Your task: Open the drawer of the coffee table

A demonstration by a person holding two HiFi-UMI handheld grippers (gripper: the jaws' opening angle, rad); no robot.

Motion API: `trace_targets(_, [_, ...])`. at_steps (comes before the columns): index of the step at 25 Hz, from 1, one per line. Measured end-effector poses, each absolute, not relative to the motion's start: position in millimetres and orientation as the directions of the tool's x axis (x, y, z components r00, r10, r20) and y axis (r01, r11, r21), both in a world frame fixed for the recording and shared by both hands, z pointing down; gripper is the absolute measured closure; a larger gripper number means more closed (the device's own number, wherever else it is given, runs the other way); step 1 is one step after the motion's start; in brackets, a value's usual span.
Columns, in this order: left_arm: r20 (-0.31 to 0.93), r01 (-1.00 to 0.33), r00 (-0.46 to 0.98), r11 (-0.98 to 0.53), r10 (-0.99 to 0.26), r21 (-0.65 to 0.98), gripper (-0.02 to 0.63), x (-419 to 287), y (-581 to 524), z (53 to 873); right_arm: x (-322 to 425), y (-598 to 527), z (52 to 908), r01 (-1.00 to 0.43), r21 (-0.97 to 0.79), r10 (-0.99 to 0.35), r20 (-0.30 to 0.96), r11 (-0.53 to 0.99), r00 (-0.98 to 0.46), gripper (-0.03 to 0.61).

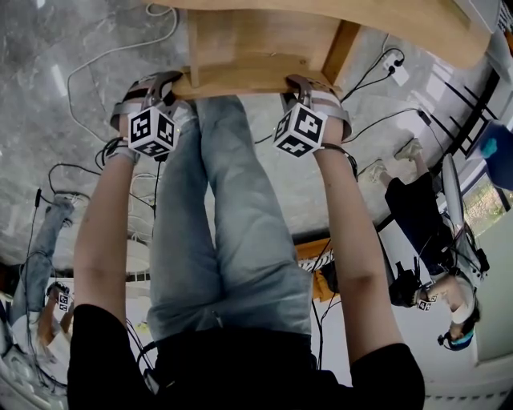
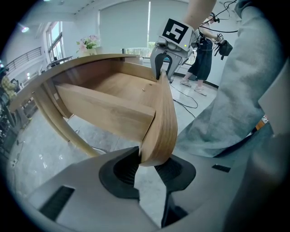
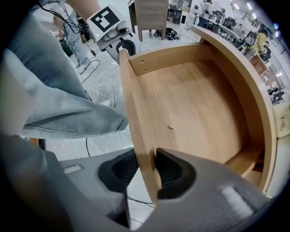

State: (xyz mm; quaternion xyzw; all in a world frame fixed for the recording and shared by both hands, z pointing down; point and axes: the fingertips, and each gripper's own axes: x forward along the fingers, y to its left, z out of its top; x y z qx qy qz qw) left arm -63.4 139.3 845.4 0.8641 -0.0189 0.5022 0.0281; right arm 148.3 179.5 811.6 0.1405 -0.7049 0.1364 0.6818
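Observation:
The coffee table's wooden drawer (image 1: 256, 40) stands pulled out from under the table top (image 1: 401, 20). Its front panel (image 1: 240, 80) runs between my two grippers. My left gripper (image 1: 152, 86) is shut on the panel's left end; in the left gripper view the panel edge (image 2: 165, 118) sits between the pads of that gripper (image 2: 154, 165). My right gripper (image 1: 309, 88) is shut on the right end, and the right gripper view shows the panel (image 3: 133, 113) clamped in its jaws (image 3: 147, 170). The drawer's bare bottom (image 3: 195, 104) holds nothing.
The person's jean-clad legs (image 1: 232, 232) stand just behind the drawer front. Cables (image 1: 104, 56) and a power strip (image 1: 394, 68) lie on the grey floor. Other people (image 1: 425, 224) stand at the right and lower left. The table's curved rim (image 3: 253, 81) bounds the drawer.

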Motion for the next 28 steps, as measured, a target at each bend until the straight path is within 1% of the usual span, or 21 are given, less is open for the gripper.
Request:
trace_targets(5, [0.872,-0.132,0.489,-0.990,-0.018,0.054,0.490,-65,138,846,150,180,813,-0.414,0.009,-0.022,0.999,0.910,-0.028,0.460])
trace_targets(6, [0.873,-0.153,0.488,-0.986,-0.023,0.060,0.488,-66,138,846,150,181,814,-0.427,0.003,-0.016,1.000,0.904,-0.025,0.445])
trace_targets(8, [0.873,-0.193,0.486,-0.979,-0.030,0.073,0.486,-68,139,847,151,182,816,-0.441,-0.006,-0.003,1.000,0.898,-0.020,0.389])
trace_targets(9, [0.874,-0.206,0.485,-0.975,-0.032,0.079,0.484,-69,139,846,152,182,816,-0.440,-0.004,-0.003,1.000,0.898,-0.016,0.385])
trace_targets(13, [0.879,-0.201,0.477,-0.975,-0.013,0.094,0.445,-70,148,851,158,183,808,-0.439,0.009,-0.013,1.000,0.899,-0.006,0.382])
trace_targets(17, [0.887,-0.214,0.462,-0.972,-0.016,0.094,0.443,-83,152,842,158,186,790,-0.459,0.010,-0.017,1.000,0.888,-0.012,0.382])
trace_targets(22, [0.903,-0.253,0.426,-0.965,-0.052,0.064,0.443,-126,151,790,141,190,732,-0.493,0.054,-0.071,0.997,0.868,-0.015,0.382])
trace_targets(26, [0.891,-0.288,0.448,-0.955,-0.067,0.073,0.443,-116,154,780,157,188,722,-0.523,0.062,-0.089,0.996,0.850,-0.027,0.382])
trace_targets(28, [0.879,-0.313,0.468,-0.947,-0.090,0.069,0.445,-124,155,764,145,187,707,-0.551,0.076,-0.117,0.992,0.831,-0.040,0.383])
